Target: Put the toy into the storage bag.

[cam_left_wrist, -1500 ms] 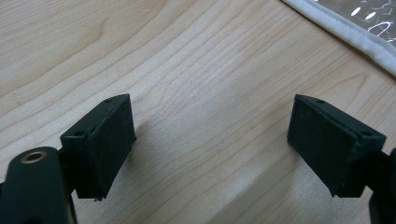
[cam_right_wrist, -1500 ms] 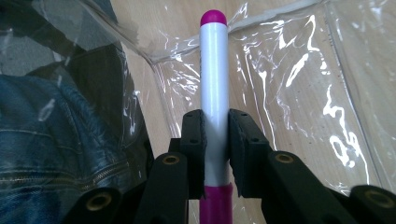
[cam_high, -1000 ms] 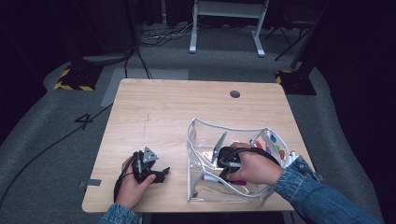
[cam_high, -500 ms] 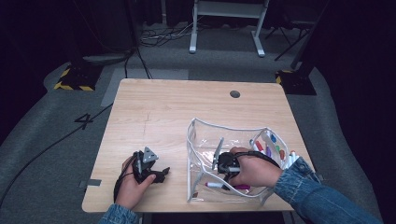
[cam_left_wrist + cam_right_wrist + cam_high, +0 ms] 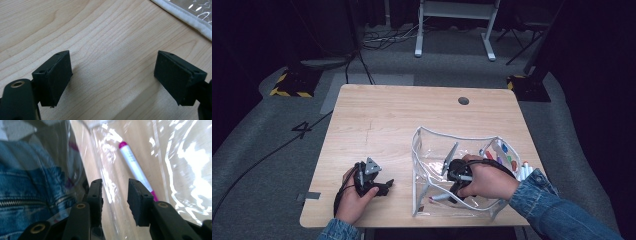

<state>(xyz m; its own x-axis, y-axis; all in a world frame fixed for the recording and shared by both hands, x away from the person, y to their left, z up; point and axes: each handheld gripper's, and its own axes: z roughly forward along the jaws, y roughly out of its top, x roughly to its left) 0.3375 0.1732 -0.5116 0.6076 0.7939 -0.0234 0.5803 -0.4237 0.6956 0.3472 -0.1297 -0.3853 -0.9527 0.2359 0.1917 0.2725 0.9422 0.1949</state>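
A clear plastic pouch [image 5: 447,134] with white trim lies on the right half of the wooden table [image 5: 402,115]. My right gripper [image 5: 453,192] reaches inside it. Its jaws have just been opening and stand apart with nothing between them [image 5: 113,187]. A white marker with pink ends [image 5: 133,166] lies loose on the pouch floor just past the right jaw, near the pouch's front edge [image 5: 438,198]. My left gripper [image 5: 384,186] rests on the table left of the pouch, open and holding nothing [image 5: 112,77].
Several coloured markers [image 5: 504,155] lie at the pouch's far right end, and white ones [image 5: 524,170] lie beside it. The pouch's white rim [image 5: 185,17] runs just beyond the left jaws. A denim sleeve [image 5: 25,185] shows through the plastic. A cable hole [image 5: 463,100] sits at the back.
The right hand has shifted slightly toward the near edge inside the pouch, and the pink-ended marker now lies free below it. The left hand has not moved.
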